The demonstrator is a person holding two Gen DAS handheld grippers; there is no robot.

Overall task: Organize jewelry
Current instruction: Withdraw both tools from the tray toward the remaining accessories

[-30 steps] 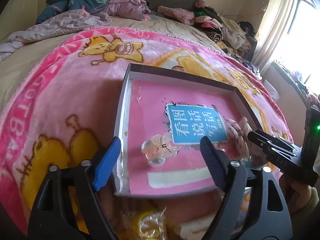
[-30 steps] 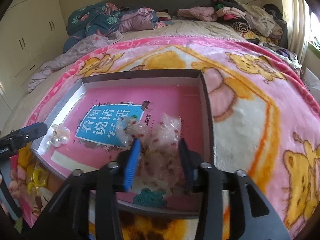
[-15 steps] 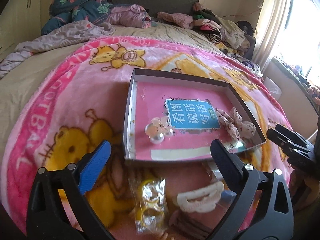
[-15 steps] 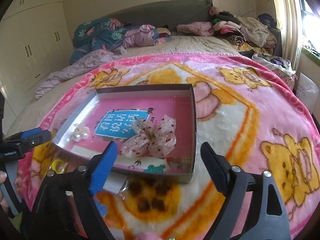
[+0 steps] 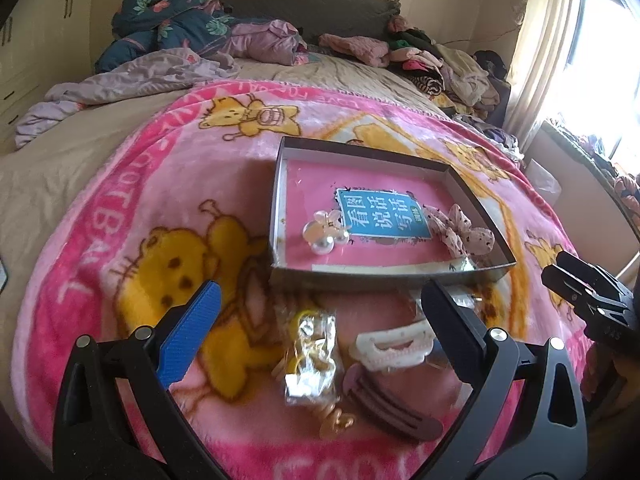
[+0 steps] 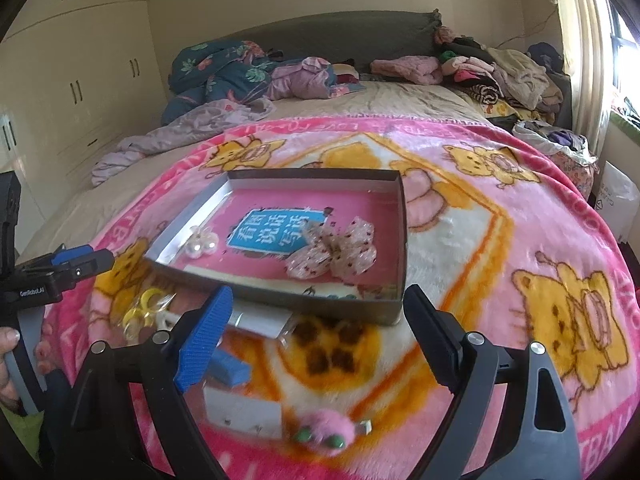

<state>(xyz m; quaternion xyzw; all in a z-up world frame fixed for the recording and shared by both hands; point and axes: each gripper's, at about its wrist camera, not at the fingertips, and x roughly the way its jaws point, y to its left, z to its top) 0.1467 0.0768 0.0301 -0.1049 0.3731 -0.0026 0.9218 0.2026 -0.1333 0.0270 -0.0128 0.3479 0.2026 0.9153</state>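
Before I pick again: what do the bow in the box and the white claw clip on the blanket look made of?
Bow: sheer, gauzy fabric, pale pink with dark red dots; the box floor shows faintly through it. White claw clip: probably hard plastic, smooth with a soft sheen and moulded teeth; the speckles could be print or inlay.

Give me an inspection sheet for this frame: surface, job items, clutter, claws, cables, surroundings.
Surface: pink cartoon-bear blanket spread over a bed.
Job's things: shallow box holds a pearl hair clip at its left and a dotted sheer bow at its right. Outside its near wall lie a bagged yellow piece, a white claw clip, a dark hair clip, a pink fuzzy clip and blue and clear packets.
Clutter: clothes heaped near the headboard.
Claws: left claw open, empty; right claw open, empty; both short of the box.
Cables: nothing seen.
Surroundings: wardrobe on the left, curtained window on the right.
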